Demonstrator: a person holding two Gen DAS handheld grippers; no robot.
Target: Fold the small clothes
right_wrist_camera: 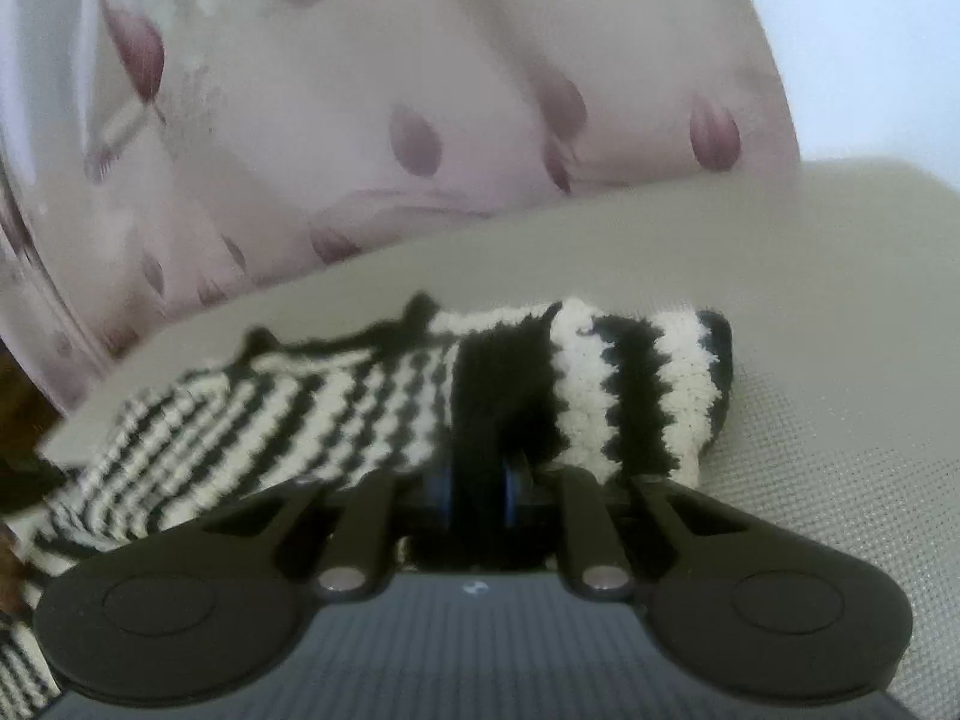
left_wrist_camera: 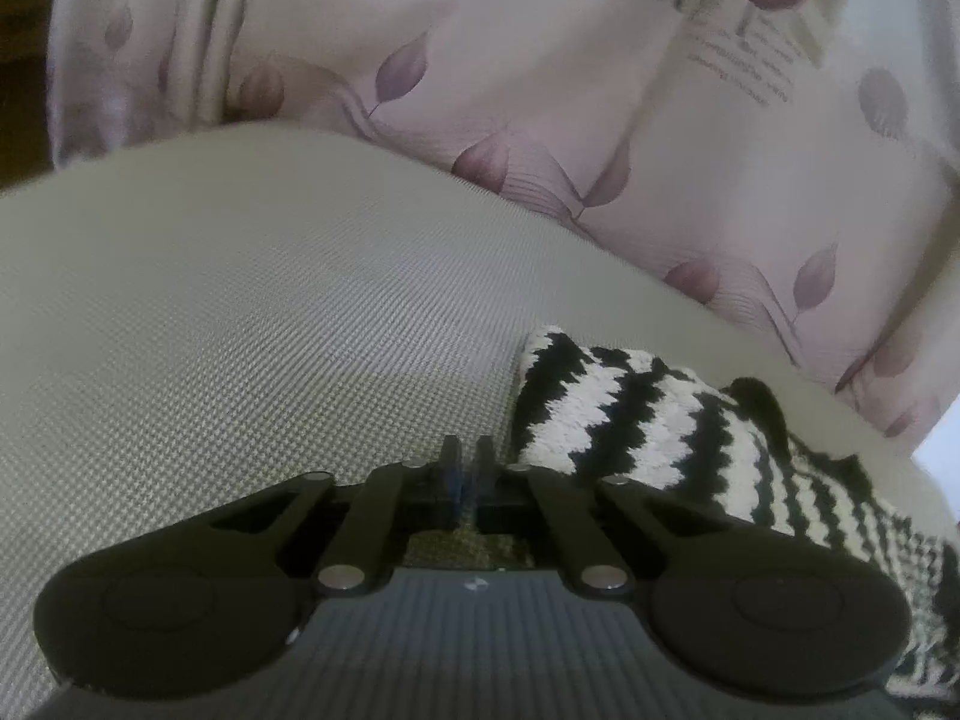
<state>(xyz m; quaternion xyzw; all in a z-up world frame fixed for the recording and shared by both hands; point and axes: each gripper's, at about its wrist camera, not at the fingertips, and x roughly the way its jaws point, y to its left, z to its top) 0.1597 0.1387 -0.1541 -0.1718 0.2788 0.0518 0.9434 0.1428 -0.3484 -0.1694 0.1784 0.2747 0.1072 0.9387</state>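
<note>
A black-and-white zigzag knit garment [right_wrist_camera: 372, 402] lies on a grey-beige woven cushion [right_wrist_camera: 840, 360], partly folded over at its right end. My right gripper [right_wrist_camera: 477, 480] is shut on a black band of the knit at its near edge. In the left wrist view the same knit [left_wrist_camera: 648, 420] lies to the right of my left gripper [left_wrist_camera: 467, 462], whose fingers are closed together with nothing between them, just left of the knit's edge over the cushion [left_wrist_camera: 240, 330].
A pale pink curtain with purple leaf print [left_wrist_camera: 540, 90] hangs behind the cushion; it also shows in the right wrist view [right_wrist_camera: 420, 120]. The cushion's edge drops off at the left in the right wrist view, with dark floor [right_wrist_camera: 24, 408] beyond.
</note>
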